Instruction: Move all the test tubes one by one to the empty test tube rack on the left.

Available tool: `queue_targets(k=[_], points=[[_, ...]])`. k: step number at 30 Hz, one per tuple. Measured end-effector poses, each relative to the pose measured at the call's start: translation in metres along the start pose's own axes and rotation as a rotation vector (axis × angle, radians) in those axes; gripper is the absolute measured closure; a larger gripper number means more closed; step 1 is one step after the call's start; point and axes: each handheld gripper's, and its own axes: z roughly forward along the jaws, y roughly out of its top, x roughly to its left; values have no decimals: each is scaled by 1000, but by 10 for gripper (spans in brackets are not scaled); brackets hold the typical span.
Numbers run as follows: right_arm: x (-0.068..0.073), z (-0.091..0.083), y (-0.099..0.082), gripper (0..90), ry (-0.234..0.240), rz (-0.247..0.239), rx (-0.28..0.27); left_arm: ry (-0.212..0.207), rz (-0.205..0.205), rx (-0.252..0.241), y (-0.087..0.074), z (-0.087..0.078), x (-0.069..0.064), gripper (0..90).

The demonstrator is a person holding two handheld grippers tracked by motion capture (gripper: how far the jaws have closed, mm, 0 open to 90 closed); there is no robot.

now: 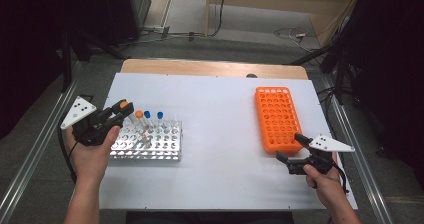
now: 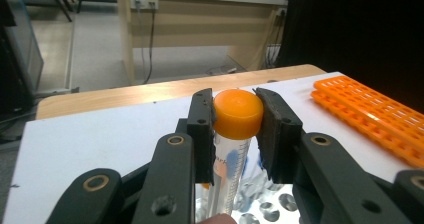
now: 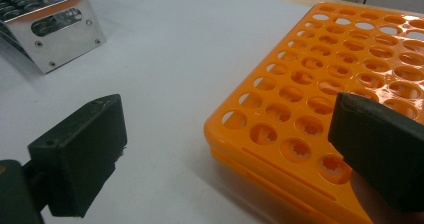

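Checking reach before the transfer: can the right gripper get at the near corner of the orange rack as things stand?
Probably yes. The right gripper sits open beside the orange rack, one jaw already over the near corner holes, with nothing visible between them.

Even overhead light, bright on the white table (image 1: pixel 215 109); dark upper corners; near jaws soft; the metal rack (image 3: pixel 50 29) glares.
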Motion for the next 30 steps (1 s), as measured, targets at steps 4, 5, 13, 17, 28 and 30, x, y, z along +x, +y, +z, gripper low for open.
queue_targets(k=[4, 5, 13, 17, 28, 30], points=[[-1, -1, 0, 8, -6, 4, -3, 31, -4, -14, -2, 4, 6, 712], [-2, -1, 0, 8, -8, 6, -4, 37, -4, -16, -3, 5, 7, 712], [-3, -2, -1, 10, -16, 3, -6, 63, -3, -3, -12, 17, 10, 712], [-3, -2, -1, 10, -16, 7, -8, 56, -13, 17, -17, 21, 11, 712], [-4, 0, -2, 11, -10, 8, -4, 67, -14, 71, -32, 30, 11, 711], [-5, 0, -3, 11, -9, 12, -3, 67, -18, 69, -33, 30, 11, 710]])
